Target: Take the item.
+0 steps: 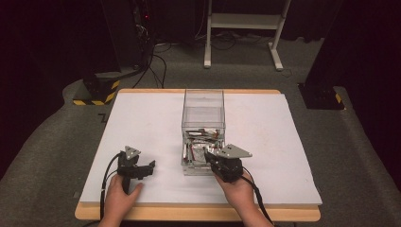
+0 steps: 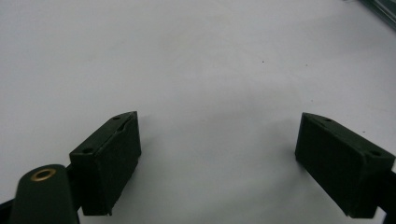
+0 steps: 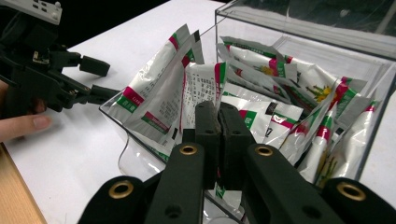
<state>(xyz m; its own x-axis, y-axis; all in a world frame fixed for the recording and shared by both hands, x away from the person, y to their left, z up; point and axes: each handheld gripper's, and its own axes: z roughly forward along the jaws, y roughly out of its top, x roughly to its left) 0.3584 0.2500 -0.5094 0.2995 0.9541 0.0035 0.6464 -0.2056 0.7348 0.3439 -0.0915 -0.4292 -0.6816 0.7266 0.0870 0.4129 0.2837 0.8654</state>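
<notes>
At the near end of the clear plastic box (image 3: 299, 42), a glossy white foil sachet (image 3: 198, 91) stands pinched between the right gripper's (image 3: 218, 116) closed black jaws, while the left gripper (image 2: 217, 140) rests wide apart on the matte white table (image 1: 142, 118).

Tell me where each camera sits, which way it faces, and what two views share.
High view: above the person's side, facing forward and down on the table; both hands show.
Left gripper view: rides the left gripper, looking along its open jaws at bare table.
Right gripper view: rides the right gripper, shut on a sachet in the clear box.
Shared: high and right gripper views both show box and left gripper.
</notes>
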